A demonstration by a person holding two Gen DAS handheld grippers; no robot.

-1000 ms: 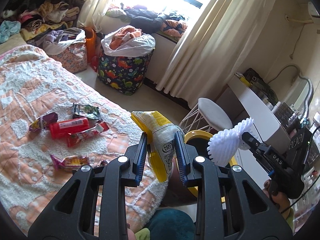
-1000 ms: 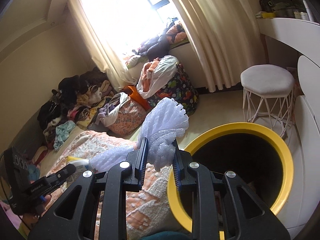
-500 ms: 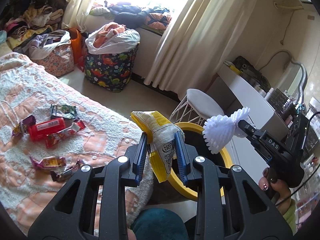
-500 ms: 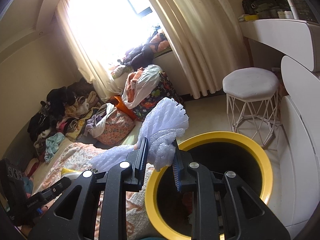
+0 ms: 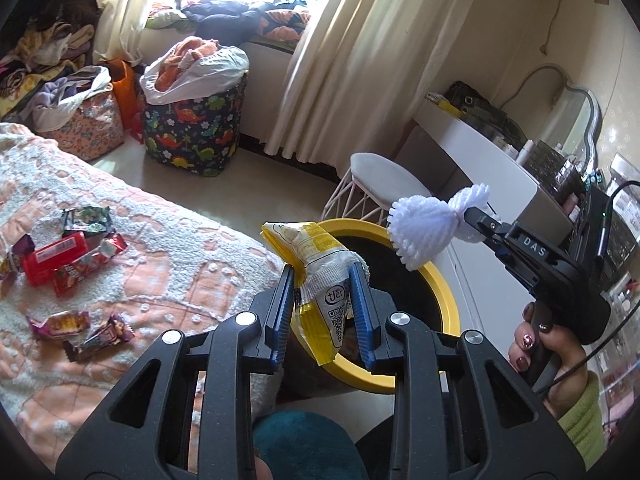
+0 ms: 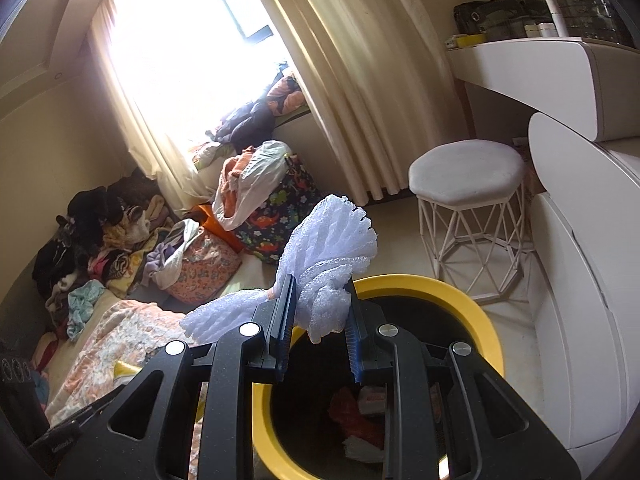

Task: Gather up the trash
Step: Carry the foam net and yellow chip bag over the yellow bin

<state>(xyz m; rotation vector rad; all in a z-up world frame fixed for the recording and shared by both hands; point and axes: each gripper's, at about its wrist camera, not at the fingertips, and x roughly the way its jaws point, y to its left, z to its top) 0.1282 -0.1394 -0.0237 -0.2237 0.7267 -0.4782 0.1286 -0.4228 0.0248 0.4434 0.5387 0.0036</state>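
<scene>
Grippers both clamped, left (image 5: pixel 323 312) on wrapper (image 5: pixel 316 276), right (image 6: pixel 318 322) on foam net (image 6: pixel 332 256); released now, the wrapper, at the bin (image 6: pixel 494 354) rim, could fall outside.

Wrappers (image 5: pixel 68 256) lie scattered on the bed (image 5: pixel 168 264), the bin (image 6: pixel 476 312) stands on the floor just off the bed's corner with trash (image 6: pixel 356 416) in it, and the stool (image 6: pixel 468 172) stands behind the bin.
</scene>
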